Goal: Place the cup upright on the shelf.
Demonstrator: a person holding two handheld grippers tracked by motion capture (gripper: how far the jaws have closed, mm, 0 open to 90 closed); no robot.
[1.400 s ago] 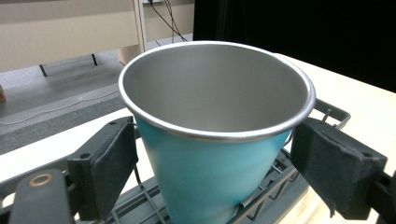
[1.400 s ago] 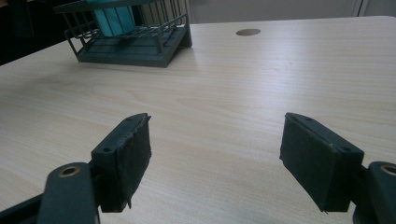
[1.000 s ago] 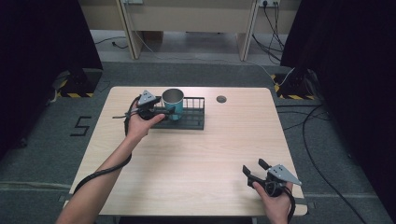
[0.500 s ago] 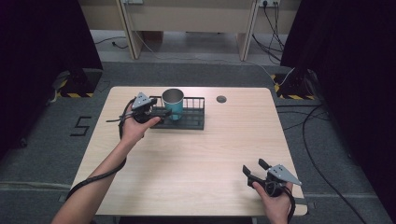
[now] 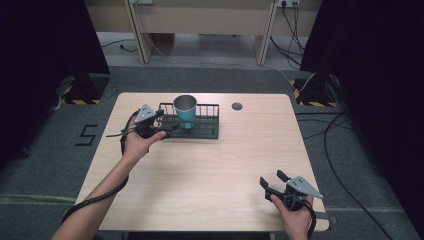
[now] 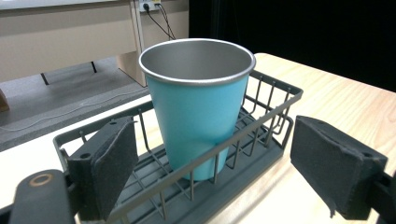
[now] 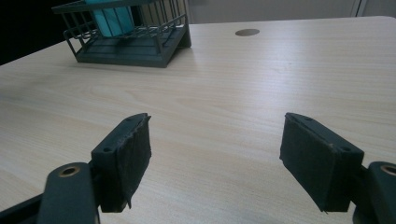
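A teal metal cup stands upright in the left part of a dark wire basket at the back of the table. My left gripper is open at the basket's left end, its jaws pointing at the cup and apart from it. In the left gripper view the cup stands behind the basket's near rim, between my spread pads. My right gripper rests open near the front right edge, with nothing between its pads. Far off in the right gripper view are the basket and the cup.
A round cable hole sits in the light wood table to the right of the basket. Cables trail over the floor beyond the table's right side. The basket's right part holds nothing.
My left gripper has drawn back a little to the left and toward the person, away from the cup. The right gripper has not moved.
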